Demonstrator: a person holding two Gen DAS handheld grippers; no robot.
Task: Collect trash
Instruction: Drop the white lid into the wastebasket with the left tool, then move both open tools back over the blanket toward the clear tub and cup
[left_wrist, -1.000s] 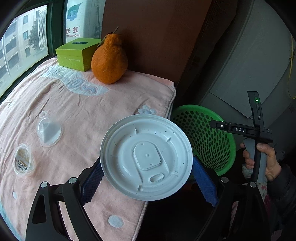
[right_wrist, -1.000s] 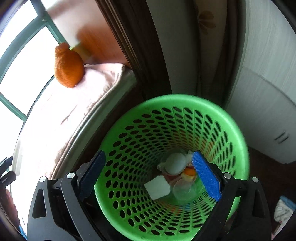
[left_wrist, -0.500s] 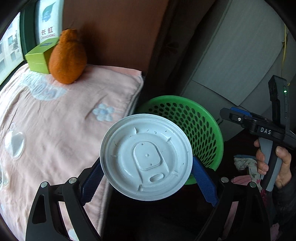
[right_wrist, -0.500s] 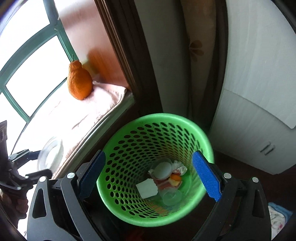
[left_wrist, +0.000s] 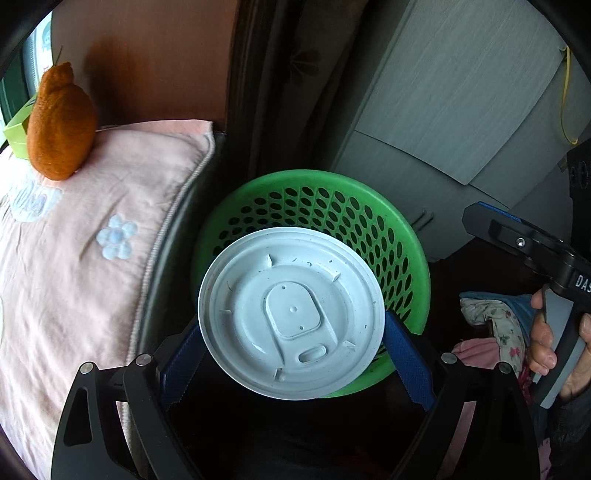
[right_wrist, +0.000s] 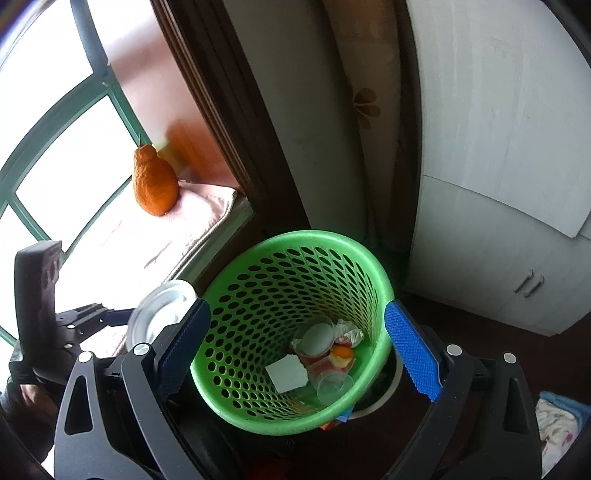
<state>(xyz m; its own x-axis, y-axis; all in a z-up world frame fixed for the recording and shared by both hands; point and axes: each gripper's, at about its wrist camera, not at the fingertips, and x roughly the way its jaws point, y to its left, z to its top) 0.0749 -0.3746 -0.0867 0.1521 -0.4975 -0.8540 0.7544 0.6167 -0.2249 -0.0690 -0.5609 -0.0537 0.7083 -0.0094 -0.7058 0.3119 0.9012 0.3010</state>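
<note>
**Cup lid held at the basket rim, ready for release**

A white plastic cup lid (left_wrist: 291, 314) is clamped by its edges between the blue pads of the left tool (left_wrist: 291, 345). In the left wrist view the lid is seen overlapping the mouth of the green perforated wastebasket (left_wrist: 402, 236), which lies at 12 to 1 o'clock from it. In the right wrist view the same lid (right_wrist: 162, 310) is seen at 9 o'clock of the basket (right_wrist: 258, 417), just beside the rim and, it appears, not yet over the opening.

The right tool (right_wrist: 295, 347) is spread wide and nothing is held in it; it is aimed down into the basket, where a white square scrap (right_wrist: 287, 373), clear cups (right_wrist: 332, 384) and crumpled wrappers (right_wrist: 349, 332) are already gathered.

The step in hand is judged to be the drop. It is best done by carrying the lid further toward the basket's centre before the pads are released, since a flat, light disc let go at the rim may catch on the edge and slide to the floor. A slight downward tilt toward the basket would help it fall cleanly. The right tool is best kept clear of the opening.

An orange citrus fruit (left_wrist: 59, 125) rests on the pink cloth (left_wrist: 74, 288) at 10 o'clock and is not judged to be trash.
</note>
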